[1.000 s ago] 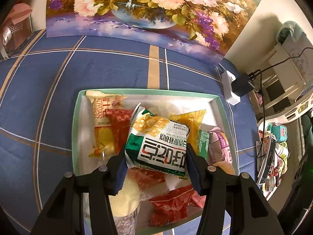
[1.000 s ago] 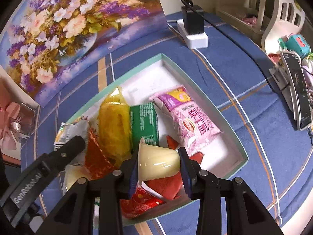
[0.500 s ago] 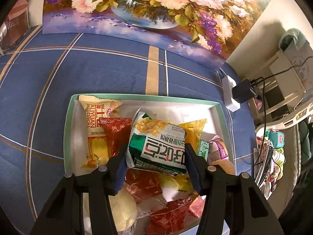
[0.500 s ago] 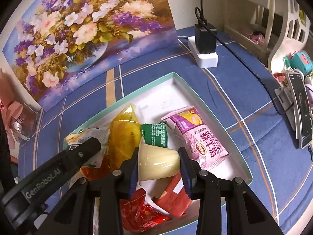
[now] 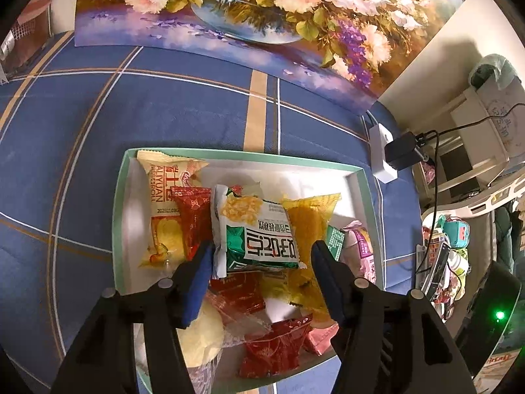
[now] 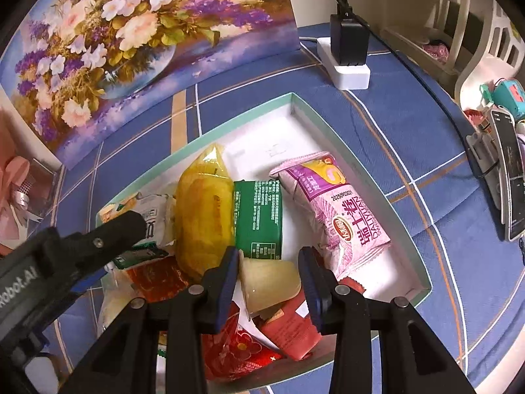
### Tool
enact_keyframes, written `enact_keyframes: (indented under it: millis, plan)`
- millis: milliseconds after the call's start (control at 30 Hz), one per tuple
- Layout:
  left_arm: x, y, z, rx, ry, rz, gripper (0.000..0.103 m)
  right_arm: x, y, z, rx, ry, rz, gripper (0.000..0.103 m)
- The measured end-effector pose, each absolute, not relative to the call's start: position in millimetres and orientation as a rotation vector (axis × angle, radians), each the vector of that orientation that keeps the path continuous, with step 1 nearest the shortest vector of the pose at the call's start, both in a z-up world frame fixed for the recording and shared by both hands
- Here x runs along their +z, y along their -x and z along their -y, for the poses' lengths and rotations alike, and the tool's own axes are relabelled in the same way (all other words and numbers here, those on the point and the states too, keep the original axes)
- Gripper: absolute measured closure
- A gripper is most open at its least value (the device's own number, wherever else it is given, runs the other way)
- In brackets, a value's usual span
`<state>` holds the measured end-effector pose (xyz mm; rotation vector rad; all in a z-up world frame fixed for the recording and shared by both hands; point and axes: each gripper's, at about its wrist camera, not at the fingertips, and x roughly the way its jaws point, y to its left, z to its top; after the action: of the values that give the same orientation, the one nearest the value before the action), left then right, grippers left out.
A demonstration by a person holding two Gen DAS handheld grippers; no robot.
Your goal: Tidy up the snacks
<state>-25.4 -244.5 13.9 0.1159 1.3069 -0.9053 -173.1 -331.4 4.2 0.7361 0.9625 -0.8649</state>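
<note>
A mint-rimmed white box [image 5: 118,203] [image 6: 407,229] on the blue cloth holds several snack packets. My left gripper [image 5: 261,256] is spread wide around a green-and-white packet [image 5: 256,229] lying on the pile; its pads stand just clear of the packet's edges. My right gripper [image 6: 267,272] has its pads beside a pale yellow jelly cup [image 6: 269,280], with small gaps showing. A pink wrapped roll [image 6: 338,213], a yellow packet [image 6: 203,210] and a green packet [image 6: 259,218] lie ahead of it. The left gripper also shows in the right wrist view [image 6: 82,243].
A flower painting [image 5: 249,16] leans at the back. A white power strip with black charger [image 6: 347,55] lies right of the box. A phone on a stand [image 6: 508,174] and small items crowd the right edge. Red packets [image 5: 275,344] fill the box's near end.
My left gripper has opened and the green-and-white packet now rests on the pile. My right gripper has loosened around the jelly cup. Both have drawn back, so the box looks smaller.
</note>
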Motion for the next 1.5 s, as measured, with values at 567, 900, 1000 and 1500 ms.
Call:
enact_keyframes:
  millis: [567, 900, 1000, 1500]
  plan:
    - [14, 5, 229, -0.641, -0.342, -1.163, 0.02, 8, 175, 333, -0.875, -0.745, -0.912, 0.015]
    - [5, -7, 222, -0.597, -0.339, -1.149, 0.001, 11, 174, 333, -0.865, -0.753, -0.875, 0.0]
    - [4, -9, 222, -0.599, -0.339, -1.149, 0.001, 12, 174, 333, -0.873, -0.74, -0.87, 0.0]
    - [14, -4, 212, -0.44, -0.438, -1.109, 0.001, 17, 170, 324, -0.866, -0.699, -0.882, 0.0]
